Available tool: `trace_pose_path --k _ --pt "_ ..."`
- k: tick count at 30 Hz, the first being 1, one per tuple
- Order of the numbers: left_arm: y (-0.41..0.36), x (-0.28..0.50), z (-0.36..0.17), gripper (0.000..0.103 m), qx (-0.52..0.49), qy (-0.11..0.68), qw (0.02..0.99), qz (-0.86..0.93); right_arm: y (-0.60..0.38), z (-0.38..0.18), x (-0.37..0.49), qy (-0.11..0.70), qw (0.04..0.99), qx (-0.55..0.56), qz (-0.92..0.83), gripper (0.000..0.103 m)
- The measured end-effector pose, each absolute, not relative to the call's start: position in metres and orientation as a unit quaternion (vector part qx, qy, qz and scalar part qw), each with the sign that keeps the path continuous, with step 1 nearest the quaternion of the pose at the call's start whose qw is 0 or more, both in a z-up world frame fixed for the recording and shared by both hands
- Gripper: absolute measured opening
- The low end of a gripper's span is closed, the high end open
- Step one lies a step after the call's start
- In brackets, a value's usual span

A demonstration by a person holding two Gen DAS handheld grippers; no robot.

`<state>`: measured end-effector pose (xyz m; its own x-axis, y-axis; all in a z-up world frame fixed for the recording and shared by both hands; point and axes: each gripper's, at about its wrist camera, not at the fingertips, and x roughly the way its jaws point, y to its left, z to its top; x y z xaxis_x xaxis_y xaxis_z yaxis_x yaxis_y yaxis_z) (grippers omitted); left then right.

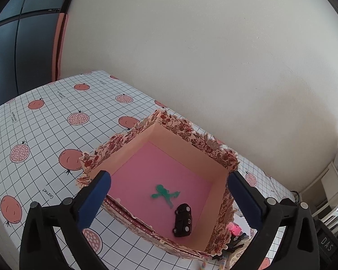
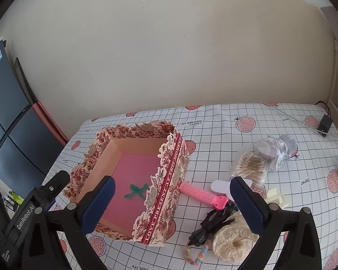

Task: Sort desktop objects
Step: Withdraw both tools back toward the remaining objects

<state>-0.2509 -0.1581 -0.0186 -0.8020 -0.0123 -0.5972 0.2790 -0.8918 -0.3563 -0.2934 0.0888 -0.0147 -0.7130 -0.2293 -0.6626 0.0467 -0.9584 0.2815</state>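
Both sets of jaws stand spread wide and empty. Between the left gripper (image 1: 169, 200) jaws lies the floral box (image 1: 187, 135), holding a green figure (image 1: 164, 193) and a black toy car (image 1: 183, 220). Between the right gripper (image 2: 172, 204) jaws sit the pink hair roller (image 2: 202, 194), a black clip (image 2: 210, 227) and a cream scrunchie (image 2: 233, 244) on the counter (image 2: 225, 123), just beside the box wall. The next pick probably suits the right gripper: straddle one item across its narrow width, clear of neighbours, close firmly, then lift over the scalloped rim before releasing inside.
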Motion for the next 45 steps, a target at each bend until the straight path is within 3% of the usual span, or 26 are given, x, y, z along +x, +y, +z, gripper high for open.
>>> trace_pose_path --k 14,30,45 --pt "-0.104 -0.237 0.006 0.103 0.247 0.166 0.046 -0.954 0.146 0.012 -0.28 -0.145 0.057 0.333 -0.93 0.103" --pt "-0.024 -0.234 0.018 0.103 0.25 0.124 -0.027 -0.96 0.214 0.033 -0.261 -0.17 0.037 0.305 -0.936 0.103" --pt "0.041 -0.255 -0.025 0.103 0.358 0.097 -0.072 -0.926 0.261 0.012 -0.265 -0.179 -0.002 0.331 -0.927 0.103"
